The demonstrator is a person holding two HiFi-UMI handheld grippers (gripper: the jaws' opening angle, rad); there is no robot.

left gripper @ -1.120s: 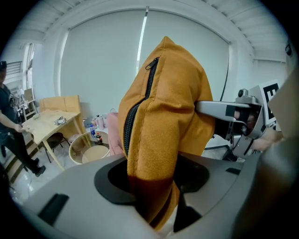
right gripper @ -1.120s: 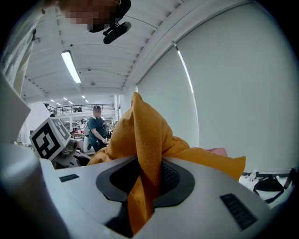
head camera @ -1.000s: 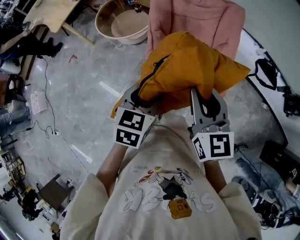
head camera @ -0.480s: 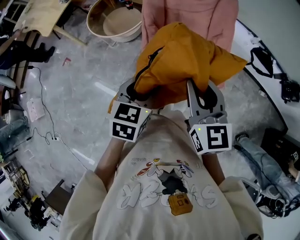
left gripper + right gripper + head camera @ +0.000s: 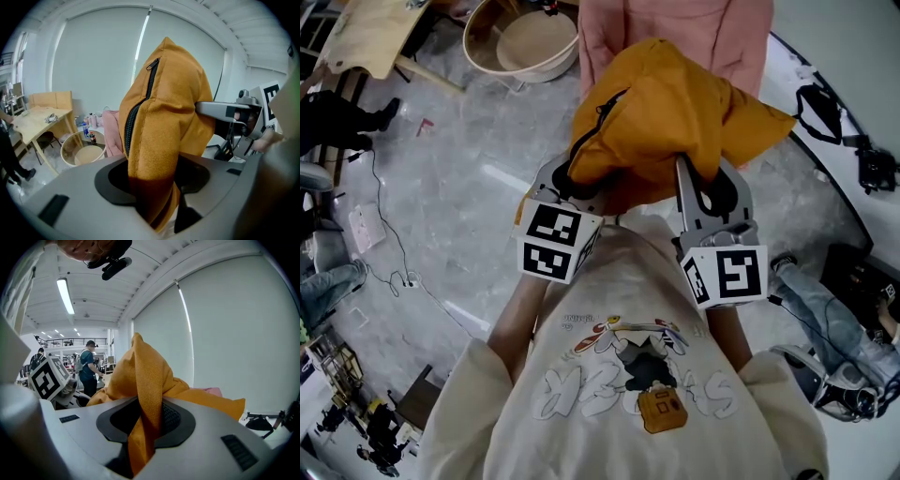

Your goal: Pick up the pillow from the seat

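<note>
The pillow (image 5: pixel 670 122) is mustard orange with a dark zipper along one edge, and it hangs in the air in front of my chest. My left gripper (image 5: pixel 581 183) is shut on its zippered left edge. In the left gripper view a thick fold of the pillow (image 5: pixel 159 136) fills the left gripper (image 5: pixel 154 187) between the jaws. My right gripper (image 5: pixel 703 178) is shut on the pillow's right side. The right gripper view shows a thin fold of the pillow (image 5: pixel 147 394) pinched in the right gripper (image 5: pixel 145 427). A pink seat (image 5: pixel 694 33) lies beyond and below the pillow.
A round wooden tub (image 5: pixel 520 42) stands on the grey floor at upper left, beside a wooden table (image 5: pixel 366 33). Cables and a power strip (image 5: pixel 366 220) lie at left. Dark gear (image 5: pixel 830 141) sits on a white surface at right. A person (image 5: pixel 89 371) stands far off.
Both grippers and the pillow have shifted slightly left and away in the head view; the grips are unchanged.
</note>
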